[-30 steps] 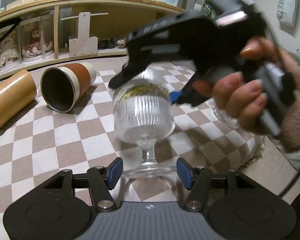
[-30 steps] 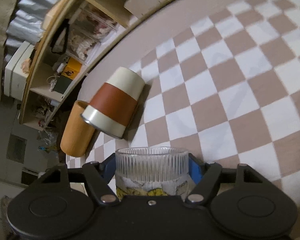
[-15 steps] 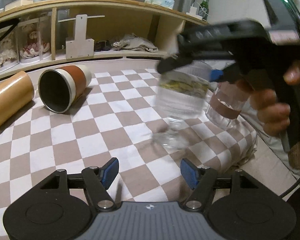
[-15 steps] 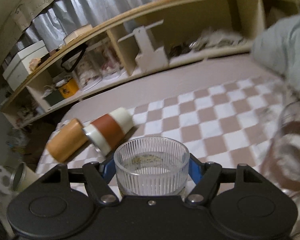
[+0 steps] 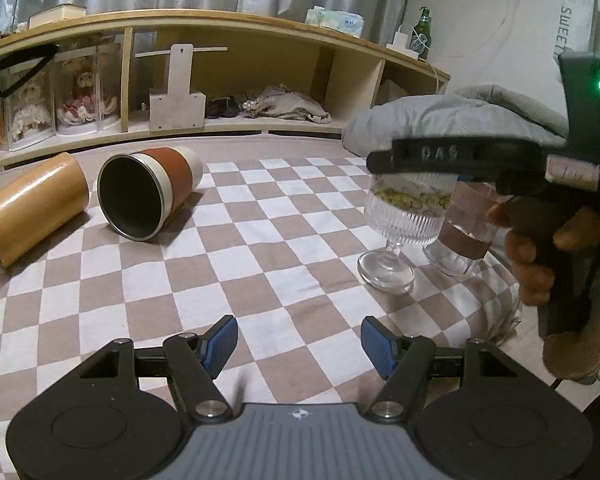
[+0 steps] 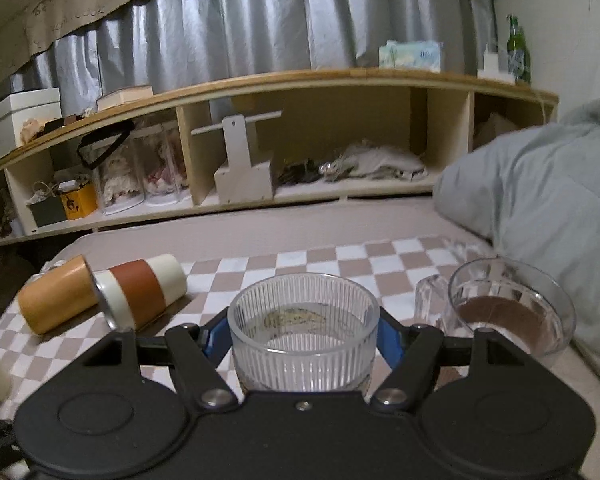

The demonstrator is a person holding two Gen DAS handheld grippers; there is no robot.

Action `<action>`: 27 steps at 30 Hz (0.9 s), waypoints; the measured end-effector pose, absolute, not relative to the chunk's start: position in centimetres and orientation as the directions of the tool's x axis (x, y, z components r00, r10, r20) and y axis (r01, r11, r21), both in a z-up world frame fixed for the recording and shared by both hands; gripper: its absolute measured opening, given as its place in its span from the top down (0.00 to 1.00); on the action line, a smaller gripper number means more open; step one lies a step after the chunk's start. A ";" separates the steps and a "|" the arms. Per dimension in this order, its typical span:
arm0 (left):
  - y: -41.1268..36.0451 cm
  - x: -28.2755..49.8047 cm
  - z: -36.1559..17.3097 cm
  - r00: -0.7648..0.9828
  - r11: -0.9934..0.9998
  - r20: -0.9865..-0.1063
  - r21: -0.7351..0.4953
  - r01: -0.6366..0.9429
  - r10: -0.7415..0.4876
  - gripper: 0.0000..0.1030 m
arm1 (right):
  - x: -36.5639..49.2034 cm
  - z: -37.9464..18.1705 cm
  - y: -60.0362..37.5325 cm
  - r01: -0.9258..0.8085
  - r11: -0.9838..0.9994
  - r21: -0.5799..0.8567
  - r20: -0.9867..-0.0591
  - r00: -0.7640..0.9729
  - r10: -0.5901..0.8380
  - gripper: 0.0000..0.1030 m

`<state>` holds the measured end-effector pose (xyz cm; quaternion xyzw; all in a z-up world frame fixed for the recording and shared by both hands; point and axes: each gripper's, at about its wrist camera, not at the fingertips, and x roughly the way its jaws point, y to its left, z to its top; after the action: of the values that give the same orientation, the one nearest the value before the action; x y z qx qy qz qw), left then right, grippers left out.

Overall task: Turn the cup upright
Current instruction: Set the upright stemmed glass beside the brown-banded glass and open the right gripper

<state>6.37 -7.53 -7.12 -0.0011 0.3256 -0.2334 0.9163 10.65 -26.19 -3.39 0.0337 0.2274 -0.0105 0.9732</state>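
In our left wrist view, our left claw (image 5: pixel 299 344) sits open and empty at 6 o'clock. At 3 o'clock, our right claw (image 5: pixel 416 178) grips the ribbed glass goblet (image 5: pixel 404 216), upright, foot on the checkered cloth (image 5: pixel 260 264).

In our right wrist view, the pads clamp the goblet's bowl at 6 o'clock. We judge the flip done; next, release and withdraw gently.

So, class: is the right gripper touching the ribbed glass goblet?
Touching. In the right wrist view, the right gripper has both blue pads pressed against the sides of the ribbed glass goblet, with no gap showing.
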 end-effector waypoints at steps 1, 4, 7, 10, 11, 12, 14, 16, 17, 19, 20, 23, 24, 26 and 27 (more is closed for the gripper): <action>-7.5 6.4 -7.1 0.681 0.892 -0.595 -0.153 0.426 -0.428 0.33 | 10.6 -3.6 -25.9 0.037 0.998 0.042 -0.435 0.901 -0.015 0.30; -7.4 6.4 -6.9 0.685 0.892 -0.589 -0.156 0.424 -0.429 0.33 | 10.4 -4.1 -25.4 0.029 1.000 0.005 -0.423 0.906 -0.024 0.30; -7.3 6.3 -6.8 0.689 0.892 -0.584 -0.155 0.424 -0.429 0.33 | 10.2 -3.9 -25.3 0.039 0.999 0.013 -0.437 0.899 -0.029 0.29; -7.2 6.1 -6.5 0.699 0.893 -0.572 -0.153 0.424 -0.430 0.33 | 9.7 -3.3 -25.6 0.053 0.998 0.042 -0.424 0.905 -0.030 0.23; -7.1 6.0 -6.4 0.703 0.893 -0.566 -0.153 0.424 -0.430 0.33 | 9.4 -3.0 -25.7 0.058 0.997 0.051 -0.425 0.905 -0.031 0.20; -7.1 5.9 -6.2 0.707 0.893 -0.561 -0.153 0.423 -0.431 0.33 | 9.1 -2.8 -25.9 0.054 0.996 0.068 -0.427 0.904 -0.020 0.20; -6.9 5.6 -5.9 0.716 0.893 -0.548 -0.155 0.422 -0.433 0.33 | 8.0 -2.4 -26.3 0.056 0.993 0.101 -0.426 0.905 -0.008 0.20; -6.8 5.4 -5.5 0.725 0.894 -0.536 -0.154 0.421 -0.433 0.32 | 6.9 -2.4 -26.5 0.064 0.991 0.117 -0.417 0.909 -0.009 0.20; -6.8 5.2 -5.3 0.730 0.895 -0.529 -0.152 0.420 -0.432 0.32 | 6.3 -2.4 -26.5 0.069 0.990 0.119 -0.413 0.911 -0.014 0.20; -6.7 4.8 -5.0 0.741 0.897 -0.517 -0.144 0.418 -0.428 0.32 | 5.1 -2.5 -26.5 0.079 0.990 0.114 -0.406 0.913 -0.026 0.20; -6.6 4.7 -4.9 0.747 0.899 -0.511 -0.139 0.415 -0.424 0.32 | 4.4 -2.5 -26.3 0.086 0.991 0.106 -0.398 0.917 -0.037 0.20; -6.3 4.0 -4.4 0.771 0.907 -0.489 -0.123 0.403 -0.409 0.22 | 2.4 -2.4 -26.2 0.103 0.990 0.093 -0.366 0.929 -0.063 0.19; -6.2 3.8 -4.3 0.779 0.910 -0.480 -0.116 0.399 -0.402 0.21 | 1.8 -2.4 -26.1 0.106 0.990 0.089 -0.357 0.932 -0.067 0.18; -6.1 3.4 -3.9 0.790 0.914 -0.471 -0.105 0.392 -0.393 0.21 | 0.6 -2.3 -25.9 0.099 0.992 0.073 -0.341 0.938 -0.069 0.15; -5.9 3.2 -3.7 0.794 0.916 -0.468 -0.103 0.387 -0.389 0.19 | -0.1 -2.3 -25.8 0.100 0.993 0.058 -0.332 0.940 -0.075 0.15</action>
<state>3.23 -5.93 -3.72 -0.0011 0.2472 -0.2049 0.9471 -0.09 -25.75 -2.34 0.0372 0.1670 -0.0446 0.9842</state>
